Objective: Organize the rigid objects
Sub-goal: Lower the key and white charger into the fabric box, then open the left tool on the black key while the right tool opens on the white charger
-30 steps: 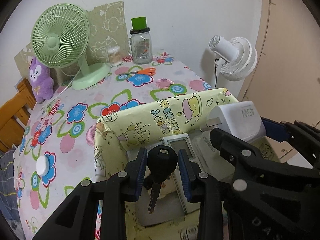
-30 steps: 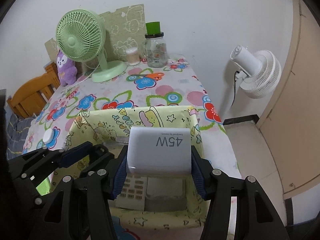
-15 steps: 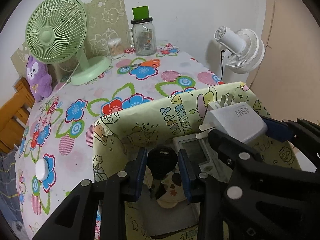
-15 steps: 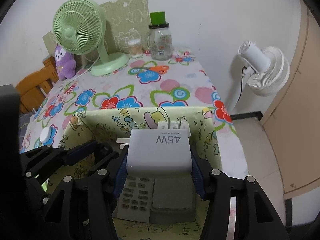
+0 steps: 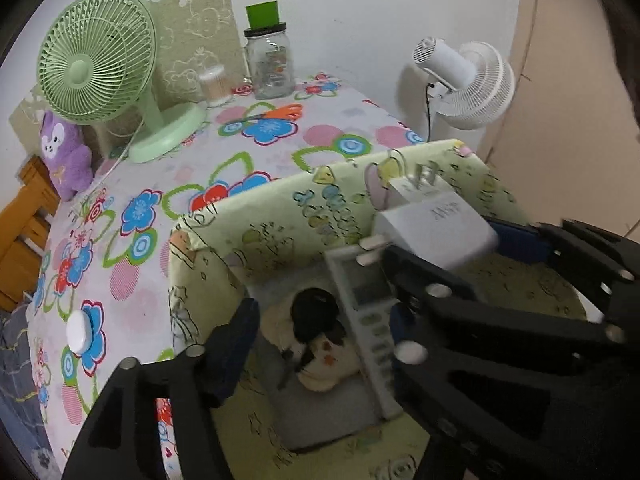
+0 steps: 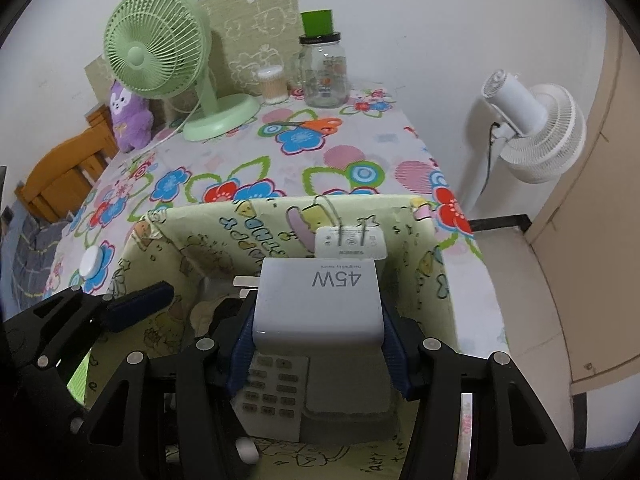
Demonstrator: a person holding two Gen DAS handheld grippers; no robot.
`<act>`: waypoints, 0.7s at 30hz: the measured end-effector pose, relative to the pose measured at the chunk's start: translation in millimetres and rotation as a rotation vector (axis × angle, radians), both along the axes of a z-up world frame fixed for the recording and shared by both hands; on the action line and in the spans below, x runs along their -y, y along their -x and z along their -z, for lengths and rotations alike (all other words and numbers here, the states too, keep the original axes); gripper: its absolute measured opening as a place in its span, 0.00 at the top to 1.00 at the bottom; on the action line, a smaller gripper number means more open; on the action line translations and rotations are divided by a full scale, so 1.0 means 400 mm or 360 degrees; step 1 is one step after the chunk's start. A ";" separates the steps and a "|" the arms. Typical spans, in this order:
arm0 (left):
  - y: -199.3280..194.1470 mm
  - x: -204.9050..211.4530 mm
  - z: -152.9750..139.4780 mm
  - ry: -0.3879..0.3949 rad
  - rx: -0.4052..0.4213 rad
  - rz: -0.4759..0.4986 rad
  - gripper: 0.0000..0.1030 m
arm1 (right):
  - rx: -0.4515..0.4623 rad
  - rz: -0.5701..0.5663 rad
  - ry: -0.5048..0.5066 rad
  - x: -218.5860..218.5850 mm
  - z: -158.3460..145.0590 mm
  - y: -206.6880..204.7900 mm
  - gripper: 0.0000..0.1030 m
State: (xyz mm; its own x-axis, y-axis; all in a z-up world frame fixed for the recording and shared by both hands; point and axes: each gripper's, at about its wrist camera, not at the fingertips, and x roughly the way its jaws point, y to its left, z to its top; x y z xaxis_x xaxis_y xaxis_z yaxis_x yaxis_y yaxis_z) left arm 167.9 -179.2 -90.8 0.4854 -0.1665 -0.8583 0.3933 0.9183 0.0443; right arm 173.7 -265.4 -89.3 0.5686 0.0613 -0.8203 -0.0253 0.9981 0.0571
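My left gripper hangs over the yellow-green patterned box; its jaws are opening and nothing is between them. Below it the black-headed key lies in the box on a cream soft item. A grey-white remote lies beside it. My right gripper is shut on a white 45W charger, held just above the remote inside the box. A smaller white plug adapter stands by the box's far wall.
The floral tablecloth carries a green desk fan, a glass jar with a green lid, a cotton swab tub, orange scissors, a purple plush and a white puck. A white floor fan stands to the right.
The left gripper has opened and let go of the key, which now lies in the box. The right gripper has sunk a little with the charger.
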 end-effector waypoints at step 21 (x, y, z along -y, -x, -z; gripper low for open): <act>0.030 0.002 -0.011 -0.0028 0.0016 0.0001 0.19 | 0.0017 -0.0006 0.0025 -0.002 -0.014 0.027 0.26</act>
